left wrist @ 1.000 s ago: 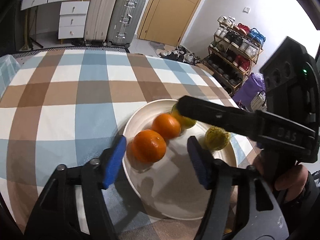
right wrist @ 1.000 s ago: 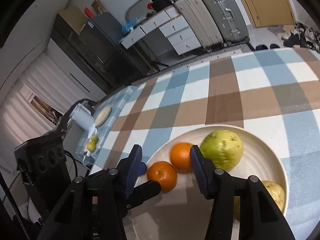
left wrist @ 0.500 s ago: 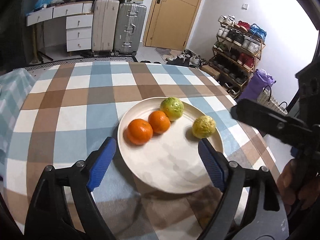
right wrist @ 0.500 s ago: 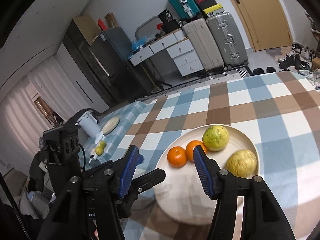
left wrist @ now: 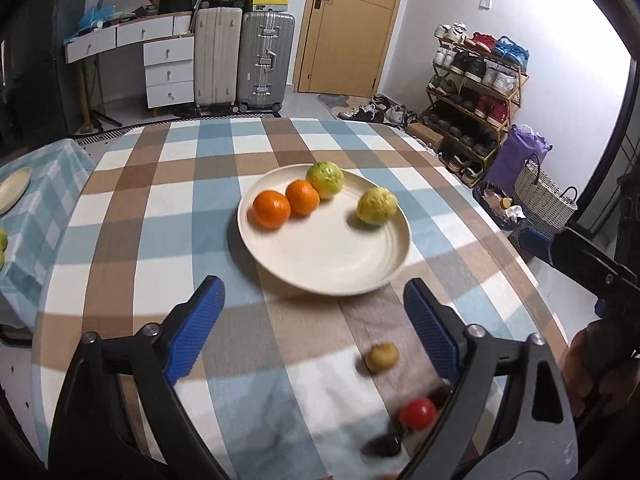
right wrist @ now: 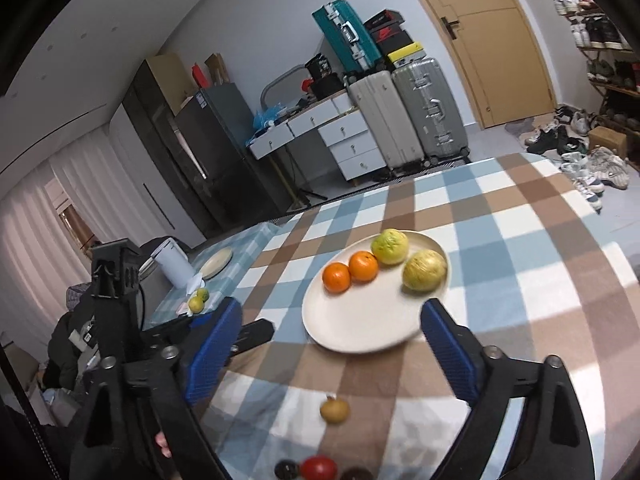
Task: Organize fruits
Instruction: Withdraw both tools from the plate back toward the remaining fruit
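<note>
A cream plate (left wrist: 320,276) on the checked tablecloth holds two oranges (left wrist: 271,209) (left wrist: 302,197), a green fruit (left wrist: 325,179) and a yellow fruit (left wrist: 376,205). Near the table's front edge lie a small brown fruit (left wrist: 383,357), a red fruit (left wrist: 417,413) and a dark one (left wrist: 386,446). My left gripper (left wrist: 312,292) hovers short of the plate, its jaws opening with nothing between them. My right gripper (right wrist: 332,312) also hangs back from the plate (right wrist: 360,332), its jaws opening and empty, above the brown fruit (right wrist: 334,409).
A side table (right wrist: 224,280) with a teal checked cloth on the left carries a small plate (right wrist: 216,257), a white kettle (right wrist: 172,262) and green fruits (right wrist: 199,300). Suitcases, drawers and a shoe rack (left wrist: 476,80) stand beyond the table.
Both grippers pulled back and up from the plate, and their jaws spread wide. The oranges that sat between the fingers now lie free. The small fruits at the front edge came into view.
</note>
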### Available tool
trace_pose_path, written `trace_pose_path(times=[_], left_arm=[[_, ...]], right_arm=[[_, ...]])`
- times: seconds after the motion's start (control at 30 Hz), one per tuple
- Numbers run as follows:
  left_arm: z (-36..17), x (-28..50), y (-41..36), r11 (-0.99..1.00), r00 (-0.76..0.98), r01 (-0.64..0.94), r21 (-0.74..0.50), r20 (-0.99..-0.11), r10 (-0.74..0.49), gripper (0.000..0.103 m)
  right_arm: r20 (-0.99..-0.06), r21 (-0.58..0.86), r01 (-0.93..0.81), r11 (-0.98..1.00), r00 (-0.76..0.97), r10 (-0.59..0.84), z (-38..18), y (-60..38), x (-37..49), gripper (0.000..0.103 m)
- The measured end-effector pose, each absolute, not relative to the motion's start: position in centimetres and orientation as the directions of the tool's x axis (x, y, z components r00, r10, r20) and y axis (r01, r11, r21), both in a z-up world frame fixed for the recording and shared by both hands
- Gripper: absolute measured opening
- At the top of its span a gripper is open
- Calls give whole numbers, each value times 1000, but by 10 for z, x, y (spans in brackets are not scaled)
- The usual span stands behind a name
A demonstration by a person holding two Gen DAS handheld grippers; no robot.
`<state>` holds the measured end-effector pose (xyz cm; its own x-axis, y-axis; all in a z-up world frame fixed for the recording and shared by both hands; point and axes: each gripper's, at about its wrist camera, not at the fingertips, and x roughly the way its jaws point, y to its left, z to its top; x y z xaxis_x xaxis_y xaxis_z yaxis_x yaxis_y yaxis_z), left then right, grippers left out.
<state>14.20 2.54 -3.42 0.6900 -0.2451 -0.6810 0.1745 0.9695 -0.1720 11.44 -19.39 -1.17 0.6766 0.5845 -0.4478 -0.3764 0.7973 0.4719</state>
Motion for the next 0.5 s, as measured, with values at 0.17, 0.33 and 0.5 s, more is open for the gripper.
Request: trace_pose_path(times=[0.17,0.33,0.5], left_arm=[[-30,106,25,974,704,155,-164,-674,-225,102],[-31,82,23,975,702,168,-142,-677,-220,102],[-36,56,15,971,689,210,-110,-688,-227,102]], right_arm=[[-444,444,-383,810,691,570,-11,-202,84,101],[-438,409,-411,815,695,571,-13,-204,54,103],[-441,397,-419,817,693,570,-14,-204,35,103]])
